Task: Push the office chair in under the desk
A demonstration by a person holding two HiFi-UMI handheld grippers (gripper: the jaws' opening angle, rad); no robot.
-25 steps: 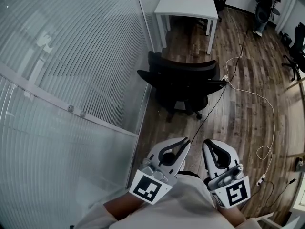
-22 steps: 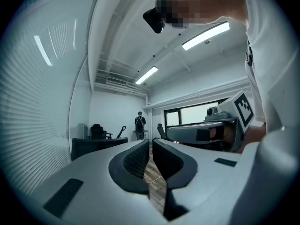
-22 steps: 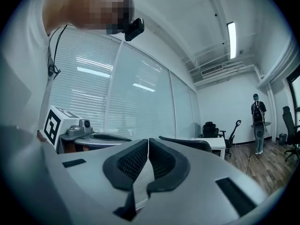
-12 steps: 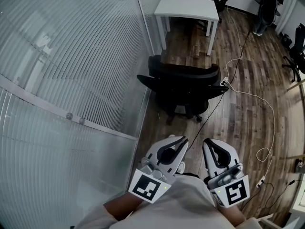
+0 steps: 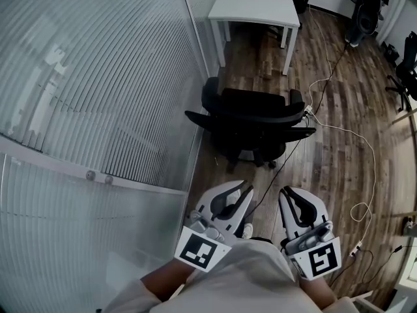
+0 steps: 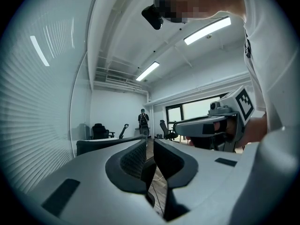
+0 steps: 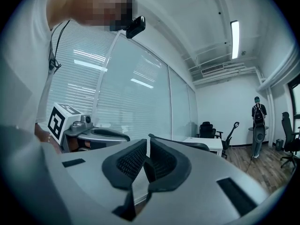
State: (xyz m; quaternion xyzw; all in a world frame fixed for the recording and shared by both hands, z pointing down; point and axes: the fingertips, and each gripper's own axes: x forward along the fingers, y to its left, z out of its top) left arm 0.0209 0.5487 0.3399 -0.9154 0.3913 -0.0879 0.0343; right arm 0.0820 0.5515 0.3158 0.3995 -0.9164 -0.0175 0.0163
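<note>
Head view, looking steeply down. My left tongs [image 5: 242, 189] and right tongs [image 5: 288, 194] point forward side by side, both shut and empty. Each tongs' own view shows its two dark pads together with nothing between them.

The chair [image 5: 253, 116] is black, with arms. It stands on the wood floor [image 5: 339, 175] ahead of me, clear of both tongs, and its back seems to face me. The white desk [image 5: 254, 8] is further on, well apart from the chair. A glass wall [image 5: 98, 77] runs along my left, and the chair's left arm is near it.

What I think could go wrong:
- A black cable [image 5: 280, 162] runs from near my tongs towards the chair's base. A white cable [image 5: 355, 135] starts just beside the chair's right arm. Rolling castors could snag either one, stopping the chair or dragging the lead.
- Shut tips give me only two small contact points. Uneven pressure could spin the seat rather than roll it.
- A skewed push could send the left arm into the glass.
- The gap between the desk legs looks tight. If the chair arrives off-centre, an arm may hit a leg or the desktop's edge.
</note>
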